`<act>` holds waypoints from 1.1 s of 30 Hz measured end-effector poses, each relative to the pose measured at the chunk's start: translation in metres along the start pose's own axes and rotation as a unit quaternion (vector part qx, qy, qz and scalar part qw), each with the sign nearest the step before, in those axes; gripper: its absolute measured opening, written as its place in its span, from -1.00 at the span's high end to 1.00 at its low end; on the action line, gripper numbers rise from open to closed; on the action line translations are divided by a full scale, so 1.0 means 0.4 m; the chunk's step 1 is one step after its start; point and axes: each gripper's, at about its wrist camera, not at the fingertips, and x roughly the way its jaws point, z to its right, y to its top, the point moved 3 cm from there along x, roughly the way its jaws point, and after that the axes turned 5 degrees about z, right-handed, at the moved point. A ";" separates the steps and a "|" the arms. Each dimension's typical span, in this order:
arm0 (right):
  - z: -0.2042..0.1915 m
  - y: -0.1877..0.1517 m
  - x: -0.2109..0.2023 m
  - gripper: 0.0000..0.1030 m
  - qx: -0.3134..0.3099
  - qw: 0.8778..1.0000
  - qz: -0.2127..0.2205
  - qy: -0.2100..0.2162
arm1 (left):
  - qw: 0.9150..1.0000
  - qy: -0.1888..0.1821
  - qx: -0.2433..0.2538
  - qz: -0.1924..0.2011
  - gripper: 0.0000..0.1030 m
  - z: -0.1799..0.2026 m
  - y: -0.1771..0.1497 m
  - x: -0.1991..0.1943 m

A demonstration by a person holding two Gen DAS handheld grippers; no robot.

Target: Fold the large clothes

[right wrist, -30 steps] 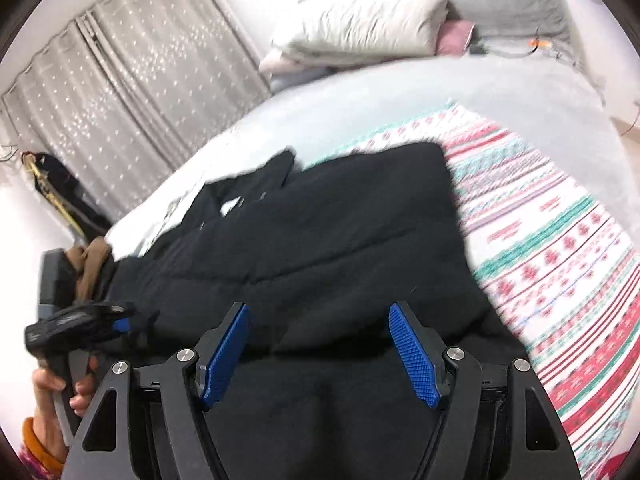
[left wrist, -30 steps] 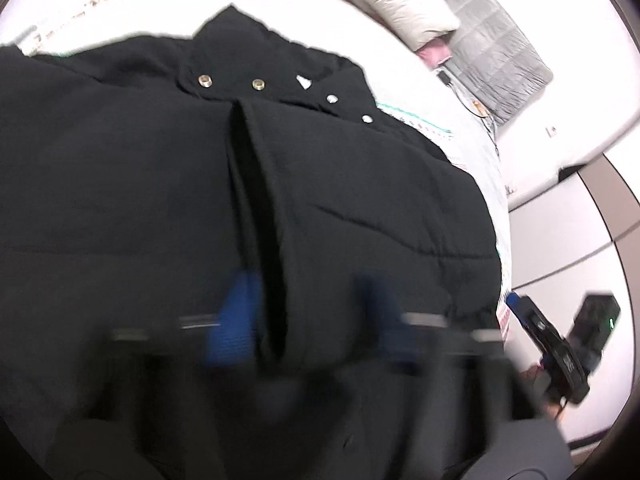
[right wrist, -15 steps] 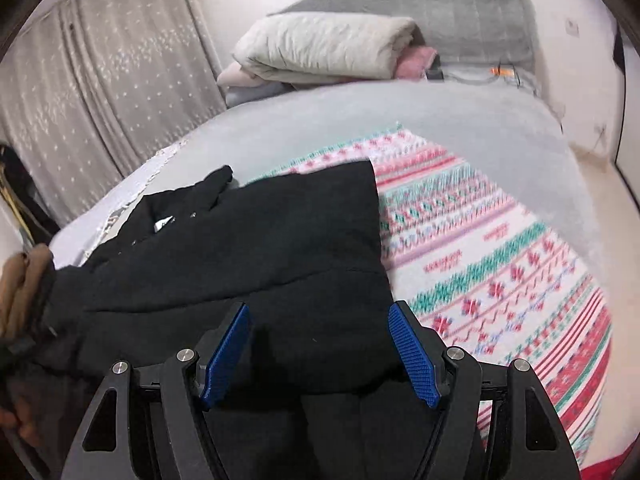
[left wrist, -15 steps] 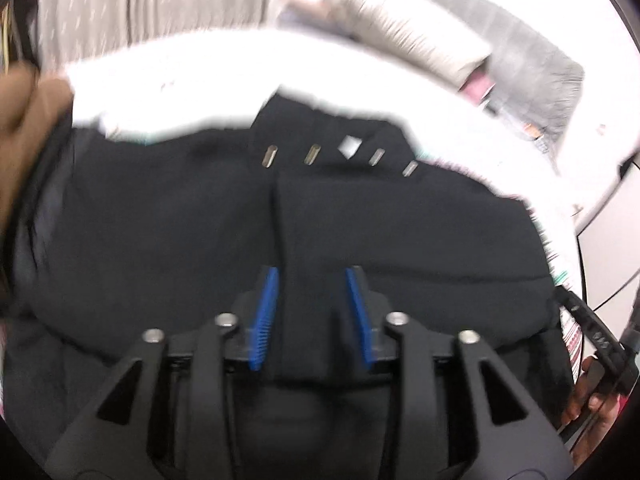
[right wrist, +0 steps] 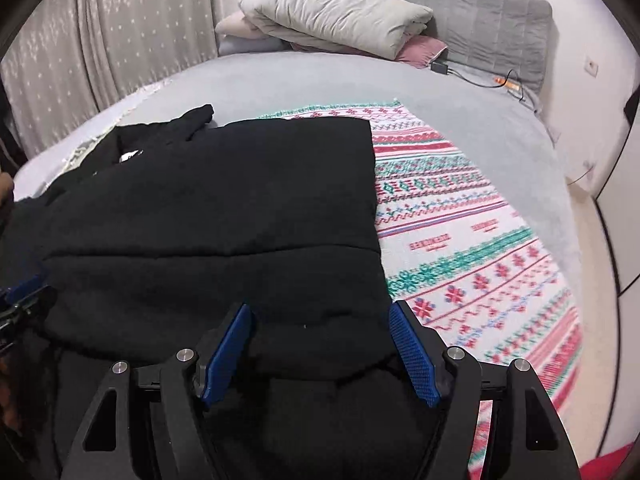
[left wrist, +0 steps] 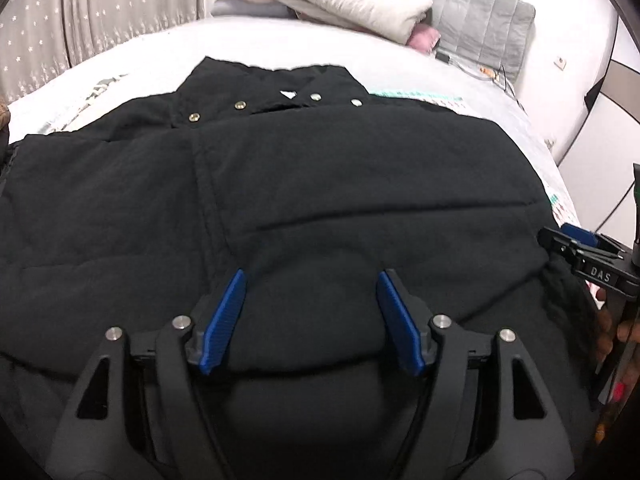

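A black padded jacket lies spread on the bed, its collar with metal snaps at the far side. My left gripper hovers over the jacket's near part. Its jaws are opening, the blue pads stand wide apart, and the fabric lies loose below them, not pinched. In the right wrist view my right gripper is open over the jacket's near right corner, with cloth under the pads but not pinched. The right gripper also shows at the jacket's right edge in the left wrist view.
A red, green and white patterned blanket lies under and to the right of the jacket. Folded bedding and a grey headboard stand at the far end, curtains on the left. A charger and cable lie near the pillows.
My left gripper's jaws, narrow around a ridge of the jacket half a second ago, have spread wide and the ridge has flattened. The right gripper has swung towards the jacket's right edge.
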 end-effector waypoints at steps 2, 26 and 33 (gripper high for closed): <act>0.003 0.000 -0.020 -0.41 0.013 1.000 -0.009 0.013 | 1.000 -0.005 0.010 -0.018 -0.53 0.010 -0.003 -0.032; 0.114 -0.249 -0.398 -0.68 0.076 0.987 -0.032 0.136 | 0.994 0.067 -0.021 -0.083 -0.81 -0.308 -0.344 -0.588; 0.174 -0.337 -0.433 -0.68 0.077 0.982 -0.062 0.162 | 0.993 0.055 -0.057 -0.092 -0.81 -0.407 -0.454 -0.645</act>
